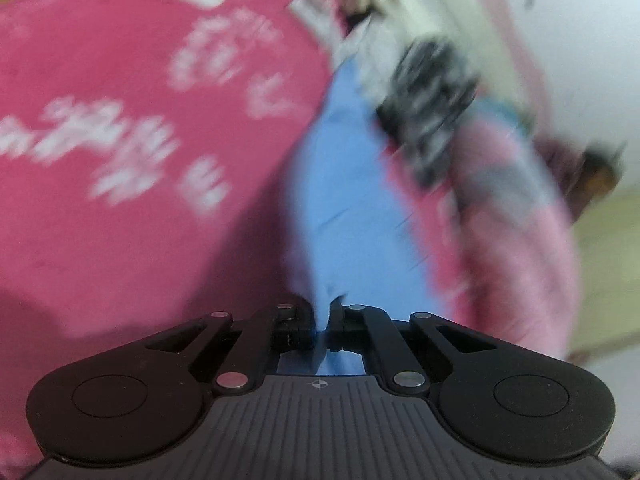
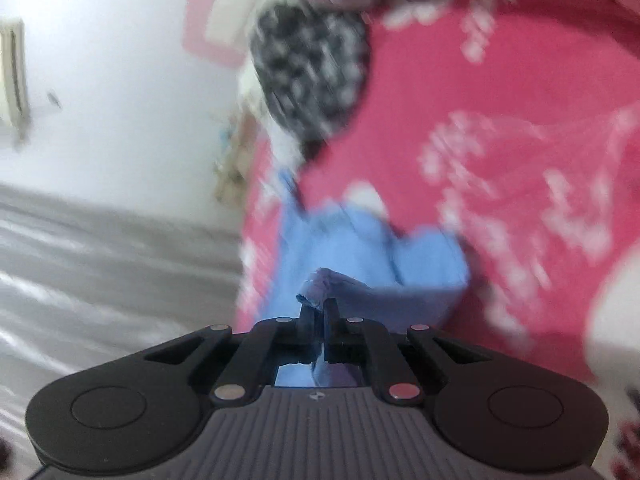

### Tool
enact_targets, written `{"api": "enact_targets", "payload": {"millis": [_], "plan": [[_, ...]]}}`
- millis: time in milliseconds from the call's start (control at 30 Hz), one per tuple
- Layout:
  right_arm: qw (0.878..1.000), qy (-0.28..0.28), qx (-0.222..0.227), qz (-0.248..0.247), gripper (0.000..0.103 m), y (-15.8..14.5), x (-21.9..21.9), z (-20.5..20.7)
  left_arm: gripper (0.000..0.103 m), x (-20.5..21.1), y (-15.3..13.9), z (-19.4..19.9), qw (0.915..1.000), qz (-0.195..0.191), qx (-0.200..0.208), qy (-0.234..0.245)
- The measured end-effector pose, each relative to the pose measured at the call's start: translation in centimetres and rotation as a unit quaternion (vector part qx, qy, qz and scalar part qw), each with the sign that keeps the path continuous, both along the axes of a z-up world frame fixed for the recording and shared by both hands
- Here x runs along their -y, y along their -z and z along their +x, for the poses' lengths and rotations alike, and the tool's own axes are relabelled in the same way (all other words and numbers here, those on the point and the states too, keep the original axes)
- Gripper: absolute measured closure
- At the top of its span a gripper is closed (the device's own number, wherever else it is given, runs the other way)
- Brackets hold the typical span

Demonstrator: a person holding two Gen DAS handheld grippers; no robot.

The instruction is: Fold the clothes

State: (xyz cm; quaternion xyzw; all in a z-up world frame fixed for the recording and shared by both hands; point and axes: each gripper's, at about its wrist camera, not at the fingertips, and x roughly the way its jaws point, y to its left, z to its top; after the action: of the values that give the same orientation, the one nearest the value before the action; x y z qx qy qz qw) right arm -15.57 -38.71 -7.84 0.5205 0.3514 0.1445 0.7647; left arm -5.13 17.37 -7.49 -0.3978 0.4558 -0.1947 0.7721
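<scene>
A light blue garment point(image 1: 344, 208) hangs stretched in front of the left wrist view. My left gripper point(image 1: 322, 320) is shut on its edge. In the right wrist view the same blue garment point(image 2: 360, 248) is bunched just past the fingers, and my right gripper point(image 2: 318, 312) is shut on a rolled edge of it. Both views are blurred by motion. The garment hangs over a pink bedspread with white print point(image 1: 120, 140), which also shows in the right wrist view point(image 2: 500, 140).
A black-and-white patterned cloth point(image 1: 432, 108) lies on the bed beside the blue garment, also in the right wrist view point(image 2: 308, 72). A pale pink cloth point(image 1: 520, 240) lies at right. A white wall point(image 2: 100, 100) and grey floor point(image 2: 100, 260) are at left.
</scene>
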Motion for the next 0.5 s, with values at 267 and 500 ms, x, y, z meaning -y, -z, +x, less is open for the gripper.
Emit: {"api": "enact_targets", "payload": {"millis": [267, 500], "plan": [[0.972, 0.049, 0.219, 0.062, 0.098, -16.7, 2.6, 19.5, 0.101, 5.8, -18.2, 17.8, 0.9839, -0.024, 0.127, -0.123], [0.899, 0.093, 0.426, 0.032, 0.098, -41.9, 2.5, 24.0, 0.101, 8.5, -42.0, 18.8, 0.9271, -0.035, 0.317, -0.196]]}}
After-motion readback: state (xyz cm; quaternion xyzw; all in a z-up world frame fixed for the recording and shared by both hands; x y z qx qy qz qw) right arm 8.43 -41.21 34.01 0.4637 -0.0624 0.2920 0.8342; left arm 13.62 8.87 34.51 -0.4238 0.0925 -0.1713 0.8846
